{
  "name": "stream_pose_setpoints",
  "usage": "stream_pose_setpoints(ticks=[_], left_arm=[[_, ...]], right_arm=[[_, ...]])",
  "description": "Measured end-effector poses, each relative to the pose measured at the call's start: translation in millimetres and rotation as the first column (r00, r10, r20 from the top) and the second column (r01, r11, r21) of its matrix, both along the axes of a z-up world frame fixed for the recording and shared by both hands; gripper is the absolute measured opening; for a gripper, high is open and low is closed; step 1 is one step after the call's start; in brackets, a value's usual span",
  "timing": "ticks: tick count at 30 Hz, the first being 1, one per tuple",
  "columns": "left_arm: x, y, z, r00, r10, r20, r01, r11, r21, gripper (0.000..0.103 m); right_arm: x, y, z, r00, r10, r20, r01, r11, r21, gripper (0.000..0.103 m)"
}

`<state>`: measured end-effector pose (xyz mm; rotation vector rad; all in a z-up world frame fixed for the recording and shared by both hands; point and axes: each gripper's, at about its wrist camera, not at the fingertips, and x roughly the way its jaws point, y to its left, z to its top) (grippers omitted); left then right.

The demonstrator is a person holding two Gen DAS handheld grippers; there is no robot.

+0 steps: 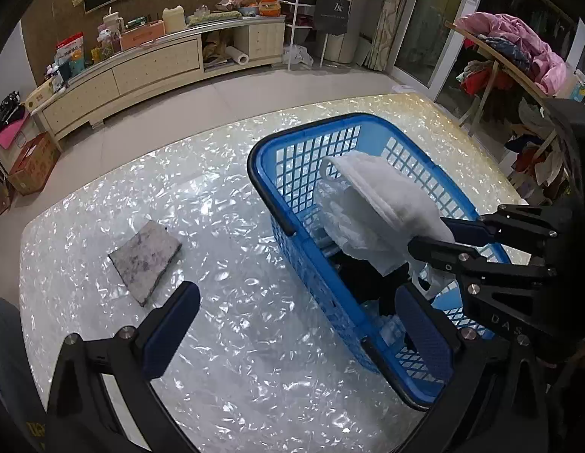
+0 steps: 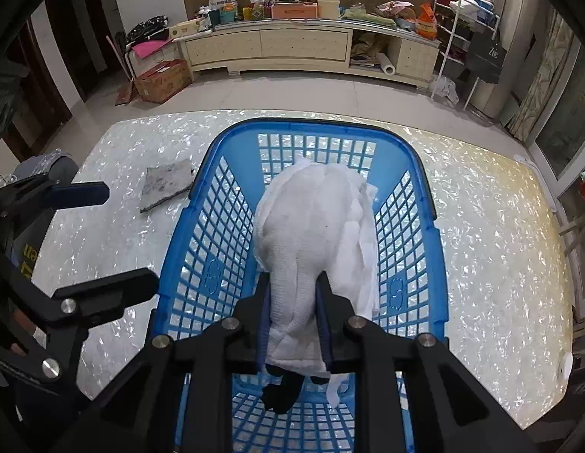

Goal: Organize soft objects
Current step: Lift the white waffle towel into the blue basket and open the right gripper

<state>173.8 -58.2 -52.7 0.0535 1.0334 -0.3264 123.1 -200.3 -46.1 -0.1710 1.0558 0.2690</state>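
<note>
My right tool [image 2: 292, 294] clenches white cloth [image 2: 315, 226] over blue basket [image 2: 424, 204]; left tool [image 1: 292, 324] released; grey pad [image 1: 145, 256] left on worktop [image 1: 235, 358].

Even indoor light glints off the glossy tabletop [image 1: 232, 339] (fisheye bends edges, corners black).

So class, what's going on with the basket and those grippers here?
A person holds two grippers over a shiny table. The right gripper is shut on a white cloth, held over the blue basket. The left gripper is open, holding nothing, straddling the basket's near wall. A grey pad lies beside the basket.
</note>
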Motion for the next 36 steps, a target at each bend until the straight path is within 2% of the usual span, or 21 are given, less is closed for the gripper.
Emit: stream_pose_setpoints(ticks=[2, 5, 7, 11, 13, 16, 25, 36], left_arm=[[-1.6, 1.0, 0.9, 1.000, 0.002, 0.000, -0.002, 1.000, -0.004, 0.103], [-5.0, 3.6, 6.4, 1.000, 0.006, 0.008, -0.006, 1.000, -0.008, 0.103], [-7.8, 6.1, 10.4, 1.000, 0.009, 0.015, -0.009, 1.000, -0.008, 0.103], [-16.1, 13.7, 19.0, 0.999, 0.025, 0.027, -0.024, 0.999, -0.021, 0.103], [-20.1, 16.9, 22.1, 0.999, 0.030, 0.031, -0.030, 0.999, -0.019, 0.103], [-26.7, 24.0, 26.6, 0.998, 0.039, 0.042, -0.038, 0.999, -0.016, 0.103], [-42.1, 65.4, 32.6, 0.993, 0.105, 0.055, -0.104, 0.994, -0.030, 0.103], [-55.5, 144.3, 21.3, 0.972, 0.230, 0.038, -0.229, 0.973, -0.032, 0.103]], right_arm=[[-3.3, 1.0, 2.7, 1.000, 0.002, 0.001, -0.002, 1.000, -0.004, 0.026], [-8.3, -1.9, 9.8, 1.000, -0.003, 0.012, 0.003, 1.000, -0.012, 0.042], [-14.3, -4.5, 16.8, 1.000, -0.013, 0.026, 0.014, 1.000, -0.011, 0.058], [-24.0, -6.1, 29.4, 0.999, -0.013, 0.048, 0.014, 1.000, -0.022, 0.068], [-31.3, -2.3, 36.5, 0.998, -0.010, 0.066, 0.012, 0.999, -0.033, 0.081], [-38.9, 4.3, 43.3, 0.997, 0.000, 0.078, 0.003, 0.999, -0.035, 0.090], [-43.7, 31.7, 45.7, 0.996, 0.044, 0.083, -0.040, 0.998, -0.048, 0.098], [-25.1, 91.0, 30.5, 0.987, 0.151, 0.049, -0.150, 0.988, -0.022, 0.098]])
